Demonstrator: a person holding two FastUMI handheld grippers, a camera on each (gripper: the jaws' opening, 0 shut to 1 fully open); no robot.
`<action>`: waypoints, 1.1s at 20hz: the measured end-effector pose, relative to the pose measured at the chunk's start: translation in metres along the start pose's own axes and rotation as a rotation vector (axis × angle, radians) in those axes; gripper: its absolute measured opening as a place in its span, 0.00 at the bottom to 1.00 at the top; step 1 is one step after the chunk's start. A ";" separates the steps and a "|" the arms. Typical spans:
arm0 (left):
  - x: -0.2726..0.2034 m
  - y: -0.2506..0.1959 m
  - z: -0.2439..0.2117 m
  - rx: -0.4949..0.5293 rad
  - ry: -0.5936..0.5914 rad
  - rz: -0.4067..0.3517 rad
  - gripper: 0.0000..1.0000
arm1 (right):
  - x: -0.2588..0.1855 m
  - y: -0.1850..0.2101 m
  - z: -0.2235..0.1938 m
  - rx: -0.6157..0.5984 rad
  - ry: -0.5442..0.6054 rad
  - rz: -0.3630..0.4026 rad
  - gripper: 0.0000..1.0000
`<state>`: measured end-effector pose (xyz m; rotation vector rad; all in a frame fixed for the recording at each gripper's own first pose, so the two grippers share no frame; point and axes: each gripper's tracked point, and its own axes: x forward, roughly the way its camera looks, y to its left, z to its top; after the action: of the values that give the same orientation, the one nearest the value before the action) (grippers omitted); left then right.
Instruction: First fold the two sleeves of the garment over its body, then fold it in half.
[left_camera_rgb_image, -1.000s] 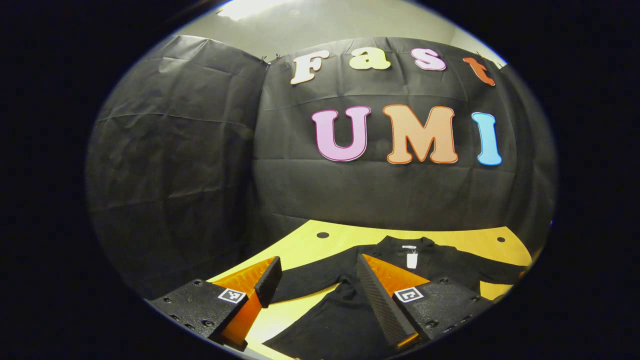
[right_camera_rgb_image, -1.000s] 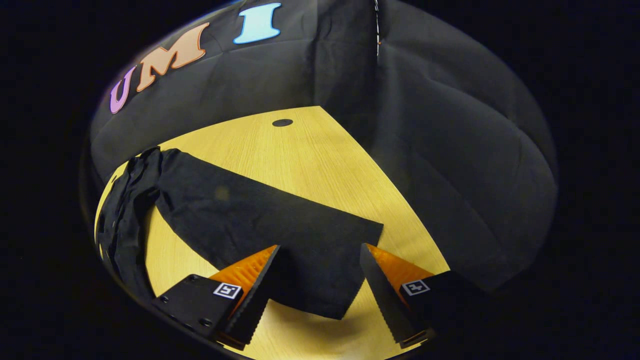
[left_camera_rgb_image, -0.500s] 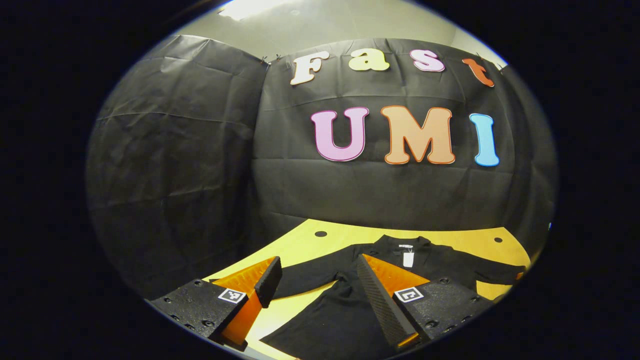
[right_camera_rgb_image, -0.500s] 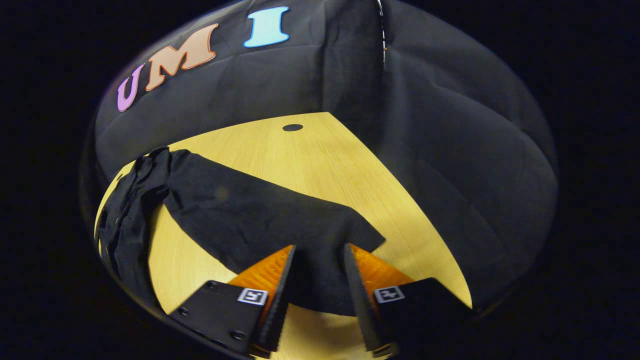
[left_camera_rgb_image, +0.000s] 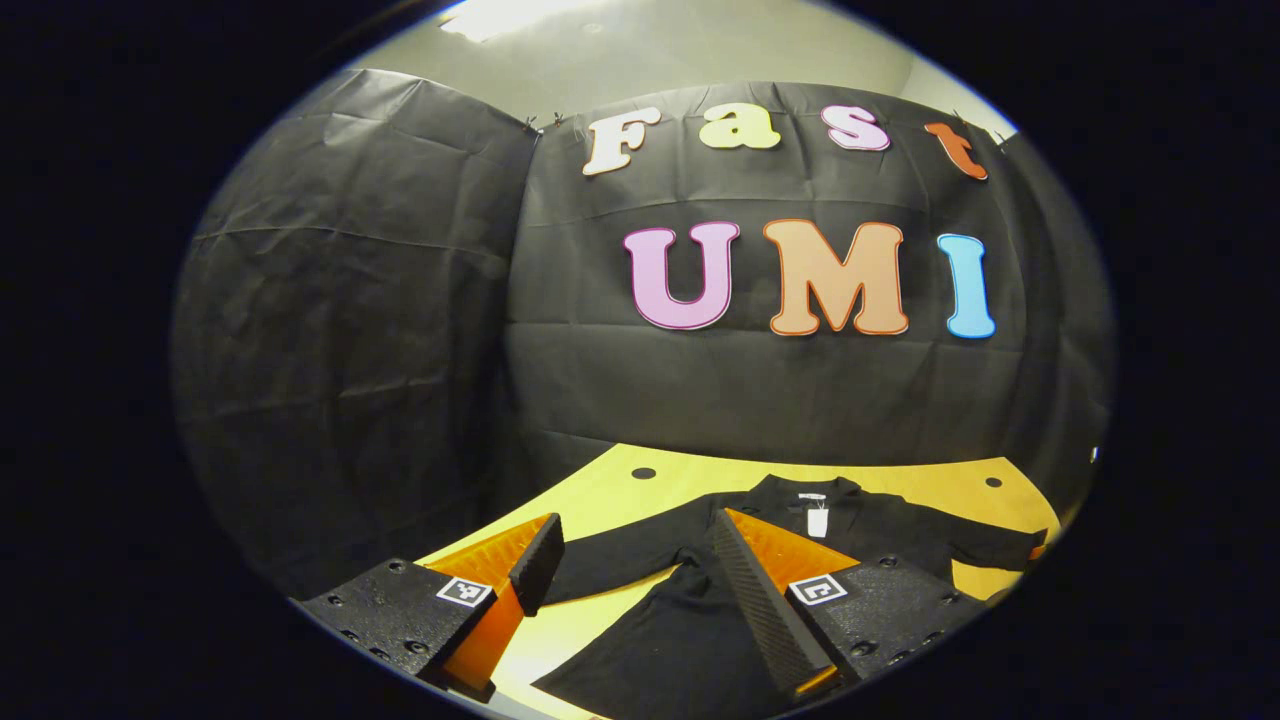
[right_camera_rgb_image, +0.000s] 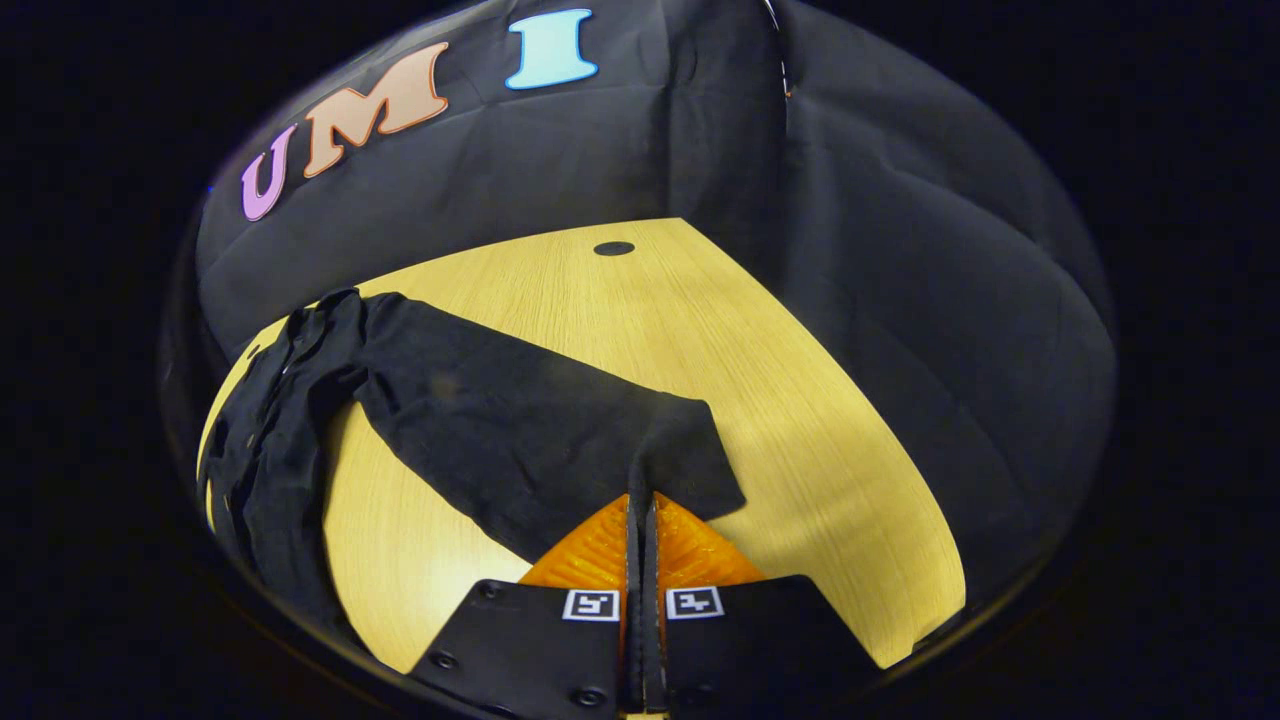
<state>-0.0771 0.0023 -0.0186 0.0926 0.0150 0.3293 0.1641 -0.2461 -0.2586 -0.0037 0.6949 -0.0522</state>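
Observation:
A black long-sleeved garment (left_camera_rgb_image: 690, 640) lies spread on the yellow wooden table (left_camera_rgb_image: 610, 495), its collar with a white tag (left_camera_rgb_image: 818, 521) toward the back wall. In the left gripper view my left gripper (left_camera_rgb_image: 625, 565) hovers open above the garment's near side, over the table between one sleeve (left_camera_rgb_image: 610, 555) and the body. In the right gripper view the other sleeve (right_camera_rgb_image: 520, 420) stretches across the table from the bunched body (right_camera_rgb_image: 260, 450) at the left. My right gripper (right_camera_rgb_image: 640, 490) is shut on that sleeve's cuff end, which puckers between the fingers.
Black cloth walls close in the table at the back and on both sides. Small dark holes (left_camera_rgb_image: 643, 472) (right_camera_rgb_image: 613, 248) mark the tabletop near its far edge. Bare wood (right_camera_rgb_image: 800, 430) lies to the right of the pinched sleeve.
My right gripper has closed from wide open onto the sleeve's cuff, and the cuff has bunched between its fingers. My left gripper has barely moved and stays open.

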 end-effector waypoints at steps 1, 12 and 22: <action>0.001 0.001 -0.001 -0.002 0.000 -0.004 0.92 | -0.002 0.002 0.000 -0.006 0.014 0.006 0.03; 0.021 0.019 -0.001 -0.016 0.012 -0.045 0.92 | -0.027 0.039 0.066 -0.048 -0.090 0.011 0.00; 0.042 0.042 -0.001 -0.056 0.014 -0.073 0.92 | -0.061 0.169 0.162 -0.084 -0.287 0.150 0.02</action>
<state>-0.0514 0.0556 -0.0158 0.0336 0.0233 0.2576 0.2286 -0.0761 -0.0990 -0.0387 0.4083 0.1202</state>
